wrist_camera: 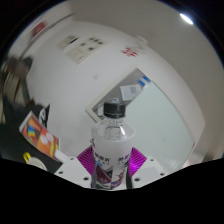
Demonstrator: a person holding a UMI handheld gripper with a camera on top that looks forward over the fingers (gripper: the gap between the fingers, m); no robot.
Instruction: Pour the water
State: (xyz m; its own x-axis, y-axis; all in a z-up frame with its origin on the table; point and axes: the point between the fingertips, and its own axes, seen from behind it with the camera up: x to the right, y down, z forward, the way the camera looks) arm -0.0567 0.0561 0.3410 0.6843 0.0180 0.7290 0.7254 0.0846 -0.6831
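Note:
A clear plastic water bottle (111,150) with a dark cap (115,108) and a white, pink-printed label stands upright between my fingers. My gripper (111,162) is shut on the bottle: both magenta pads (86,158) press on its sides at the label. The bottle is held up in the air, and its base is hidden below the fingers. No cup or other vessel shows.
Beyond the bottle is a white wall with a paper notice (78,45) and a door or panel (150,105). A desk corner with colourful boxes (38,130) and dark clutter lies beyond the left finger. A ceiling light (186,18) shows above.

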